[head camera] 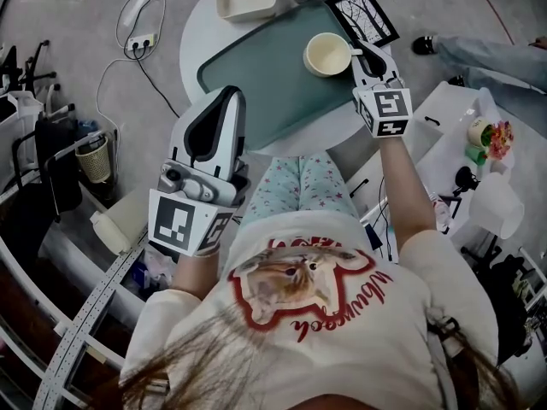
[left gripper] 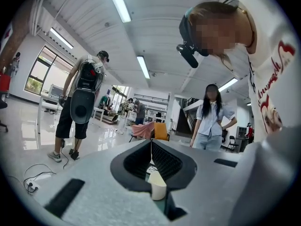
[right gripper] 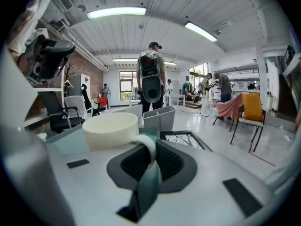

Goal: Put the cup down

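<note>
Cup (head camera: 327, 55) handle pinched between right gripper (head camera: 360, 52) fingers, over tray (head camera: 256, 84).

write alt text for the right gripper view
The right gripper is shut on the handle of a cream cup over a green tray. Behind it stand a grey bin and a person facing away.
</note>
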### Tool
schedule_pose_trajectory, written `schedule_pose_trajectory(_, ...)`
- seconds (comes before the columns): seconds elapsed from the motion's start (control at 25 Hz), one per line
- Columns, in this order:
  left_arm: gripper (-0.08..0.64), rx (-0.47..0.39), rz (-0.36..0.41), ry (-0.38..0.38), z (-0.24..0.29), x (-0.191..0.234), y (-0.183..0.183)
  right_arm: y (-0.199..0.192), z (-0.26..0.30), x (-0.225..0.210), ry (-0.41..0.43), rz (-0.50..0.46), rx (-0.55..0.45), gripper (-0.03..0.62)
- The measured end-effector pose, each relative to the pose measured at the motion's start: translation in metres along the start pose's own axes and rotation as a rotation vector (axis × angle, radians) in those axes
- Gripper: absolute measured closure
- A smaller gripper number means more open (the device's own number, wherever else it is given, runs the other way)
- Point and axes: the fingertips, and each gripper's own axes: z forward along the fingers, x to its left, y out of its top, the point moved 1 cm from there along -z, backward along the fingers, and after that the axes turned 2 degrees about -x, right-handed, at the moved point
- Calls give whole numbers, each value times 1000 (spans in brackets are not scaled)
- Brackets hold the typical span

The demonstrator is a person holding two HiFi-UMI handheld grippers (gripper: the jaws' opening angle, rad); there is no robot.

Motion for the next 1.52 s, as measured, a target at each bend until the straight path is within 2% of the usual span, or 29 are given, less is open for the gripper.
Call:
schedule_pose_trajectory(0.4,545,15,6,-13,-1,-6,-4,-3,-4,-2,-28,96,-37,543)
schedule_pose_trajectory(1.2,545,16,16,-57,12,-23,-9,-4,-39,-1,-87,150,-81,543)
schedule_pose_trajectory(1.52,544,7,22,-75,15,-31,-4,25,-55,0,-100,169,-144,543)
